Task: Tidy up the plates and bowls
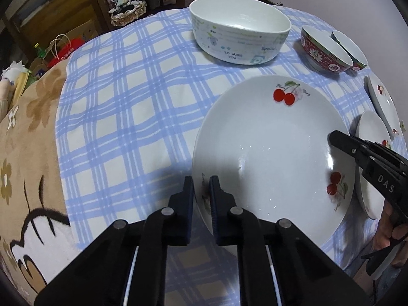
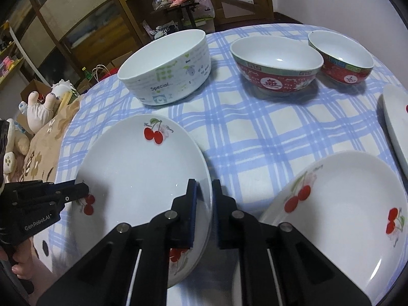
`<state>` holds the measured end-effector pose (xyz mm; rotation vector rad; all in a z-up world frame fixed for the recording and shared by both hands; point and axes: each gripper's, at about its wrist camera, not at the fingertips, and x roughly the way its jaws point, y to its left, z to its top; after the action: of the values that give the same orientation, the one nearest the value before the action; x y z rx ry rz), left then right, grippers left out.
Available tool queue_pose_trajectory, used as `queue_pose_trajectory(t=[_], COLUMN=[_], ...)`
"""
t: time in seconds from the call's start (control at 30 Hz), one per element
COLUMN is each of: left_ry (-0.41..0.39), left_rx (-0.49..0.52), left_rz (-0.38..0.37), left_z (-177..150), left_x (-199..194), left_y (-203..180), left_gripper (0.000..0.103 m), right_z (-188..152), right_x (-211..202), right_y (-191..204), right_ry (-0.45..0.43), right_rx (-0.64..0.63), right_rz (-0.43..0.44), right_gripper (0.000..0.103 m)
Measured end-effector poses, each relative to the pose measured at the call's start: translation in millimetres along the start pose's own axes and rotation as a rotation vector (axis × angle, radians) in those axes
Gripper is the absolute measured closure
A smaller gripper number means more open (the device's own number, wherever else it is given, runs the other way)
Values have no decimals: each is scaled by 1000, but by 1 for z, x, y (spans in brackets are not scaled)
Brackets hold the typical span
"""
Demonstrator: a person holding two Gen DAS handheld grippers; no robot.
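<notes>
Gripping the large cherry plate [image 1: 275,153] from both sides: left gripper [image 1: 201,186] clamping its near-left rim between two fingers, right gripper [image 2: 202,188] straddling the opposite rim, one finger inside the dish and one outside. Hard telling from the right wrist view whether those right fingers [image 2: 191,204] are pressing the rim or only flanking it (a narrow gap seems to remain on the outer side). Sitting tilted, the plate, its right edge raised a little above the checked cloth [image 1: 122,117] covering the worktop [image 2: 255,132].

Lying just beside it on the right, a second cherry plate [image 2: 344,204], overlapping slightly with the big one's rim in the left wrist view. Resting farther right, near the cloth's edge, a third plate [image 2: 395,127], only partly showing.

Standing along the far side of the cloth: a big white printed bowl [image 1: 237,33] reading "Special", then a red patterned bowl [image 2: 276,66], then a smaller red bowl [image 2: 341,56] close to it, all upright and apart from the plates.

Showing to the left of the cloth, a beige flowered blanket [image 1: 28,158], with stuffed toys [image 2: 40,107] and paper bags [image 1: 63,48] beyond it, and wooden cabinets [image 2: 66,20] behind.
</notes>
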<state>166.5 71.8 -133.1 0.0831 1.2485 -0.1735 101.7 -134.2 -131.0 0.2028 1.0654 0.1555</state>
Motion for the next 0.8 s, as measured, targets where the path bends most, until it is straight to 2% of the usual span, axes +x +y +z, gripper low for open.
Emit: queue_pose_trajectory(t=[0.23, 0.47, 0.57, 0.67, 0.7, 0.8], left_ry=[25, 46, 61, 89, 93, 111], left_rx=[-9, 38, 77, 95, 107, 101], left_rz=[11, 47, 83, 32, 67, 78], left_z=[-17, -30, -33, -35, -36, -36], left_x=[-16, -19, -17, -14, -11, -6], left_y=[1, -11, -16, -20, -23, -23], left_gripper=[92, 92, 97, 101, 101, 101], right_z=[-14, -36, -46, -52, -53, -56], right_x=[-11, -24, -31, -38, -39, -37], right_y=[3, 4, 3, 5, 5, 10], right_ry=[31, 50, 49, 47, 48, 52], right_rx=[15, 12, 16, 2, -3, -39], right_rz=[41, 49, 48, 57, 68, 28], right_gripper=[92, 92, 94, 98, 97, 97])
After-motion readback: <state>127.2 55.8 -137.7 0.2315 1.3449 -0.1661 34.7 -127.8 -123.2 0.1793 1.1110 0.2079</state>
